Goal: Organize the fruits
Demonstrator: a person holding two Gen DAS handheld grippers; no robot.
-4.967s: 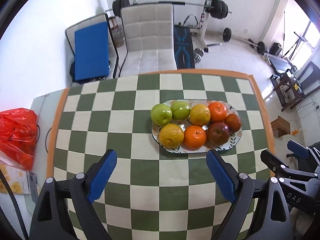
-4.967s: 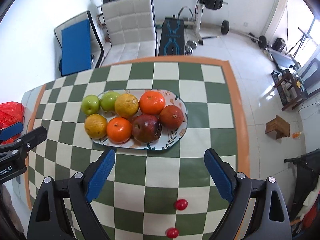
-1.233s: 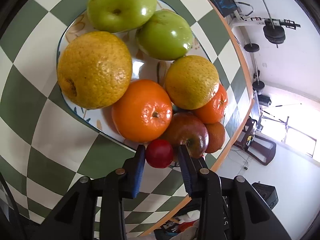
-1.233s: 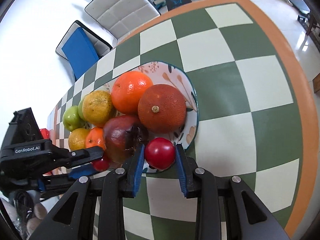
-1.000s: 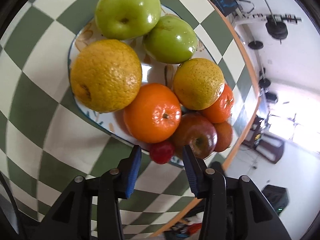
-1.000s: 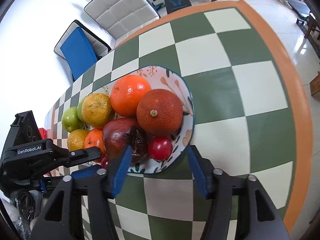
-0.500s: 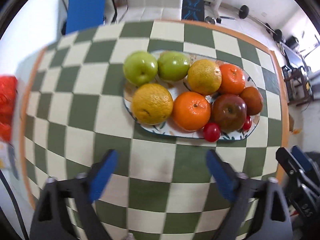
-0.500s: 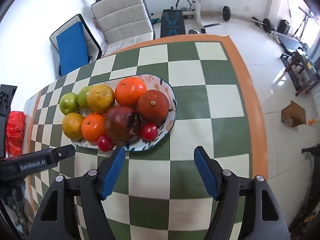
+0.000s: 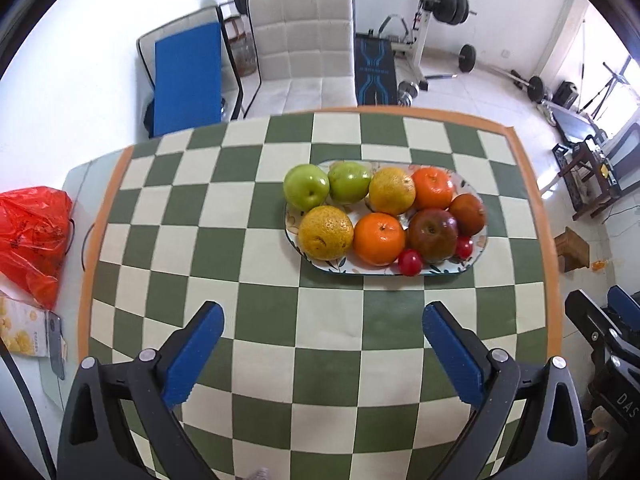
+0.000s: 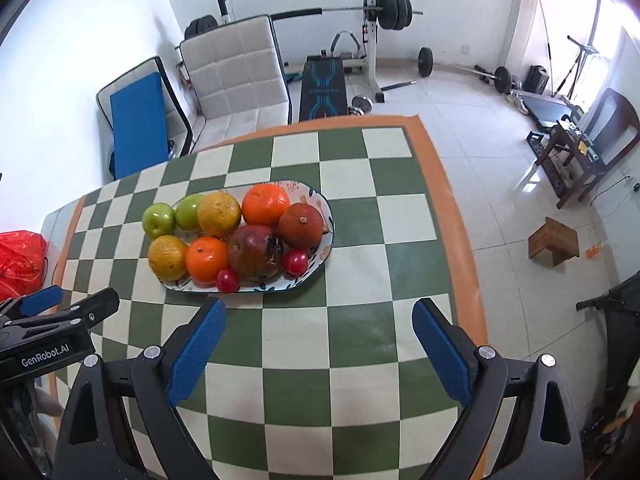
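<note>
The worktop (image 9: 256, 292) carries a green-and-cream checked cloth with an orange border. An oval plate (image 9: 478, 246) sits right of centre in the left wrist view and left of centre in the right wrist view (image 10: 326, 240). On it lie two green apples (image 9: 306, 192), two yellow oranges (image 9: 326, 232), two bright oranges (image 9: 378, 238), a dark red apple (image 9: 432, 234) and a brown-red orange (image 9: 466, 214). Two cherry tomatoes (image 9: 410, 262) rest at the plate's near rim, one on each side of the dark red apple, both touching it.

Surroundings: a red bag (image 9: 32, 240) and a printed box (image 9: 22, 332) at the left edge of the left wrist view; a padded chair (image 9: 304, 52), a blue mat (image 9: 188, 80) and a barbell rack (image 9: 440, 4) across the upper frame; a wood block (image 10: 554, 242) on the floor at right in the right wrist view.

The left gripper (image 9: 322, 354) is spread wide and holds nothing; its fingers (image 9: 194, 354) occupy the lower frame, with the plate above and between them, well apart. The right gripper (image 10: 320, 350) is likewise spread and empty; the plate lies above its left finger, near but not touching. Bare cloth separates fingers and plate in both views.
</note>
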